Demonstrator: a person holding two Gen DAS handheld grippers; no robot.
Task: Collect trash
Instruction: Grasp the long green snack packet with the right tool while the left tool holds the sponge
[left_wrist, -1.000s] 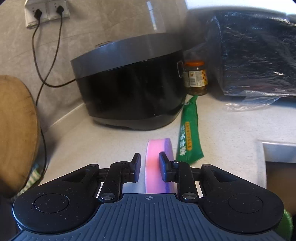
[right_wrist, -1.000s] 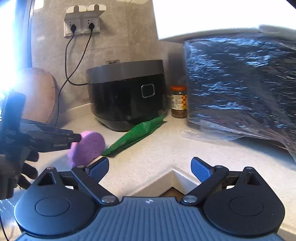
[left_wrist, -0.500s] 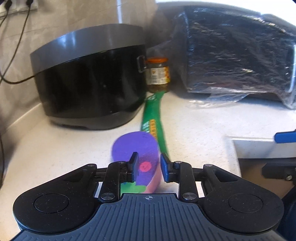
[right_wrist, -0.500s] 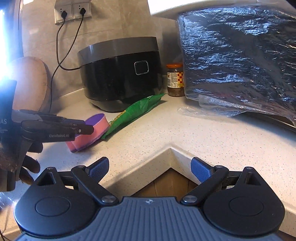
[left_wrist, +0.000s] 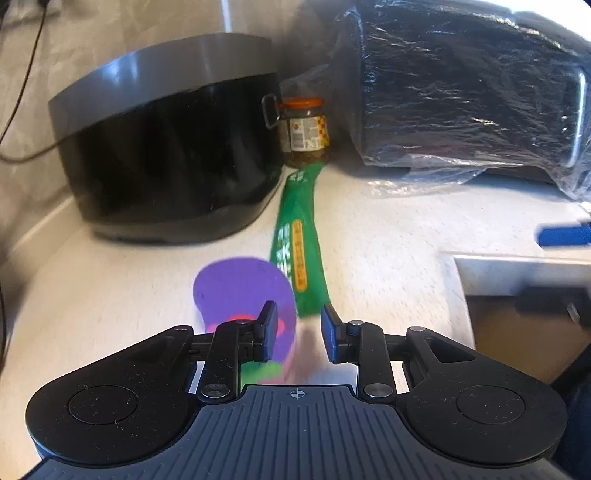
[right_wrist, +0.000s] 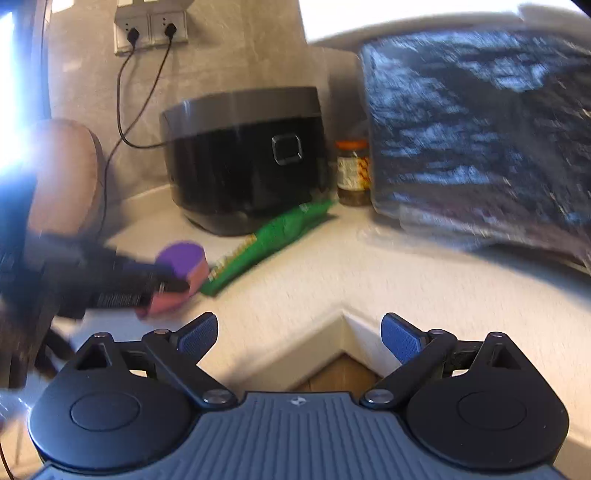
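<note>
Purple cup (left_wrist: 243, 291) lies on the bench (left_wrist: 388, 229) beside the parted left tool (left_wrist: 294, 326); right tool (right_wrist: 299, 332) spread wide.

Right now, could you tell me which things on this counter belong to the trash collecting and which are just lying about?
Job:
- purple-and-pink sponge, at the left claw
- green wrapper
- right claw, wide open, empty

Lying about:
- rice cooker
- jar
- plastic-wrapped appliance
- wall sockets
</note>
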